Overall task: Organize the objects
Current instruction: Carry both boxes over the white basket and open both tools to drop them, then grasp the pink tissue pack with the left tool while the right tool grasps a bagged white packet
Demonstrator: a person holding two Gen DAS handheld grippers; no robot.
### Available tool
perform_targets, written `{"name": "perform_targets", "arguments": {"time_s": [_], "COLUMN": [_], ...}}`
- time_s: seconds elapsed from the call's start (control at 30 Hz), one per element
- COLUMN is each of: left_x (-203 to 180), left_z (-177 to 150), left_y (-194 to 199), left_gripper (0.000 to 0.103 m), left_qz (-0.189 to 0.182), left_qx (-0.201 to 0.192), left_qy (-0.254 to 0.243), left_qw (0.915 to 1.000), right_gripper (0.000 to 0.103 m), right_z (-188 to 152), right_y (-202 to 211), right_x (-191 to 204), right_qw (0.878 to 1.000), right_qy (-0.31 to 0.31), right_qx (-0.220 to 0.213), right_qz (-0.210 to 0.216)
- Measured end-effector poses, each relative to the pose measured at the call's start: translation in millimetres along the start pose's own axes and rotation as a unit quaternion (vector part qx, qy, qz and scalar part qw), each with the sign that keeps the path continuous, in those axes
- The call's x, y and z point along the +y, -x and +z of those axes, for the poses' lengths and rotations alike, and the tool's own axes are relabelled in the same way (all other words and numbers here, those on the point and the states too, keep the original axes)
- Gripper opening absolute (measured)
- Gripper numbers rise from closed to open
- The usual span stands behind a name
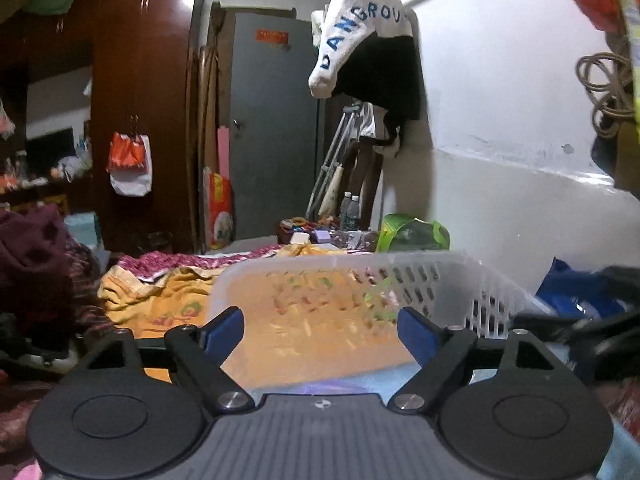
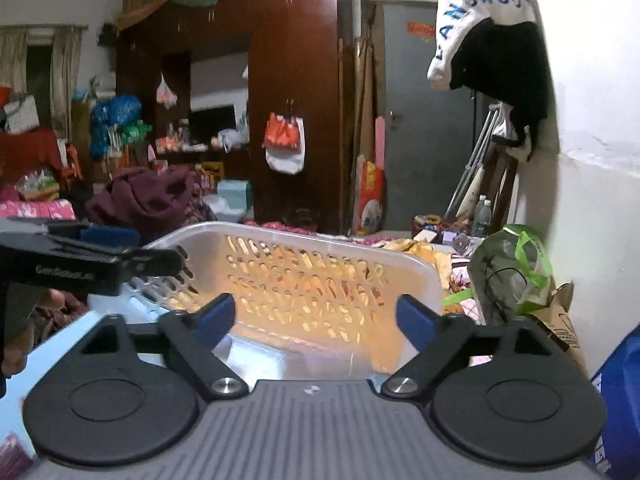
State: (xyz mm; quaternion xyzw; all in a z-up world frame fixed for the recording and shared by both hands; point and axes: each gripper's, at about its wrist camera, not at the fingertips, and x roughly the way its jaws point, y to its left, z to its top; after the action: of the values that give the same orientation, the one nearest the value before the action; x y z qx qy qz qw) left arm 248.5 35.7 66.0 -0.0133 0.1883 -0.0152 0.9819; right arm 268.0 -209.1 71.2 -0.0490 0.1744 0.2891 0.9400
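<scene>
A white see-through plastic basket (image 1: 440,280) with slotted walls stands just ahead of both grippers, on a bed with a yellow patterned cloth (image 1: 160,300) showing through it. In the left wrist view my left gripper (image 1: 320,328) is open, its blue pads wide apart with nothing between them, facing the basket's near end. The right wrist view shows the right gripper (image 2: 316,312) open as well, short of the basket (image 2: 304,240). The left gripper (image 2: 176,258) appears there side-on by the basket's left rim. I see nothing inside the basket.
A maroon heap of clothes (image 2: 140,200) lies left of the basket. A green bag (image 2: 512,268) and a blue bag (image 2: 620,392) sit to its right by the white wall. Behind are a dark wardrobe (image 2: 300,80), a grey door (image 2: 424,120) and a hanging white garment (image 1: 360,24).
</scene>
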Motion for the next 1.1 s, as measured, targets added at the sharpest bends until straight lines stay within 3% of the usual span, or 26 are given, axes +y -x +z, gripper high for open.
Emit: {"name": "perform_targets", "arguments": {"time_s": [0.03, 0.2, 0.4, 0.63, 0.83, 1.1], "left_x": [4.9, 27.7, 36.9, 17.6, 4.9, 2.6], "left_z": [-10.4, -74.2, -131.1, -161.0, -178.8, -194.9], "left_y": [16.3, 86.9, 142.0, 174.3, 180.7, 182.5], "left_gripper": [0.087, 0.087, 0.087, 0.087, 0.087, 0.088], "left_qz": [0.003, 0.027, 0.048, 0.057, 0.064, 0.084], "left_qx": [-0.005, -0.015, -0.010, -0.021, -0.027, -0.059], "left_qy": [0.000, -0.006, 0.022, 0.019, 0.005, 0.014], "left_qw": [1.0000, 0.9995, 0.9985, 0.9979, 0.9976, 0.9946], "right_gripper": [0.103, 0.103, 0.103, 0.100, 0.091, 0.085], "right_z": [-9.4, -73.2, -136.9, -151.4, -175.7, -188.2], "right_y": [16.1, 81.6, 134.8, 145.4, 146.5, 131.0], "right_x": [-1.7, -6.6, 28.2, 56.1, 63.5, 86.8], "right_qw": [1.000, 0.999, 0.998, 0.997, 0.994, 0.996], "right_qy": [-0.005, -0.034, -0.061, -0.069, -0.100, -0.077], "right_qx": [-0.009, -0.009, 0.005, -0.018, -0.019, -0.031], "right_qz": [0.004, 0.009, -0.009, -0.018, -0.029, -0.044]}}
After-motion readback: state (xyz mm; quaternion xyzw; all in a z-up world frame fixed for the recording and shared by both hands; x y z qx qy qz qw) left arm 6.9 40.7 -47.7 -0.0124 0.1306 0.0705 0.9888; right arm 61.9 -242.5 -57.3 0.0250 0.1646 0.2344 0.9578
